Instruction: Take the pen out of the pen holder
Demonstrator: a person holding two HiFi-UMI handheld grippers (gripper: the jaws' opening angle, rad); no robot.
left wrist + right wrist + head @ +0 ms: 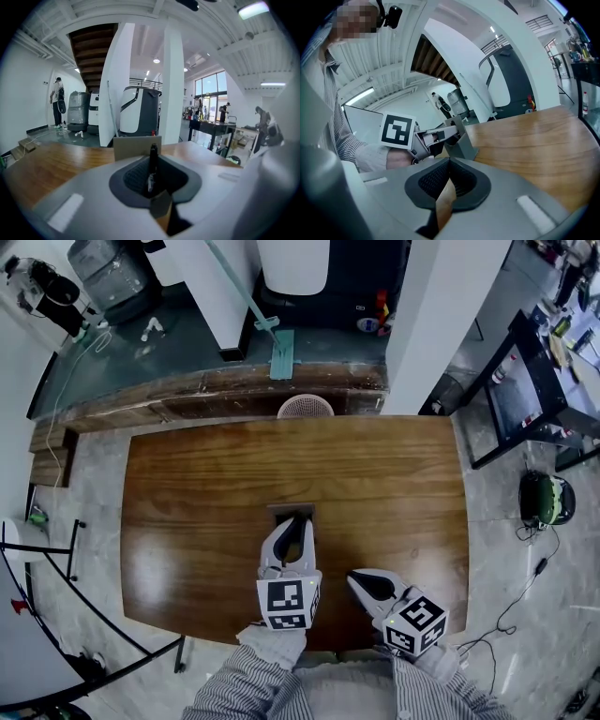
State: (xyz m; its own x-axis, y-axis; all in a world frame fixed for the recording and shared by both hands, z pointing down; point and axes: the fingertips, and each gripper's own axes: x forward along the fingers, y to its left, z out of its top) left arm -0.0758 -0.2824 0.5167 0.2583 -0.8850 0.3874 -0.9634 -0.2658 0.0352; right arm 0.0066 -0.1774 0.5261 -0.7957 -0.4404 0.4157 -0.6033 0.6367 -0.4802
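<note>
A grey pen holder [279, 511] stands on the wooden table [187, 512], a little in front of its middle. My left gripper [294, 523] reaches into the holder from the near side. In the left gripper view a black pen [153, 161] stands upright between the pads, in front of the holder's wall [131, 146], and the left gripper [153, 183] is shut on it. To the right, near the table's front edge, my right gripper [360, 579] is shut with nothing in it. The right gripper view shows its own closed jaws [449, 183], the left gripper [433, 138] and the holder [462, 143].
A round mesh waste basket [306, 406] sits on the floor just beyond the table's far edge. A black side table [534, 390] stands at the right, with a dark green object [546, 498] and cables on the floor. Bare wood lies to both sides of the holder.
</note>
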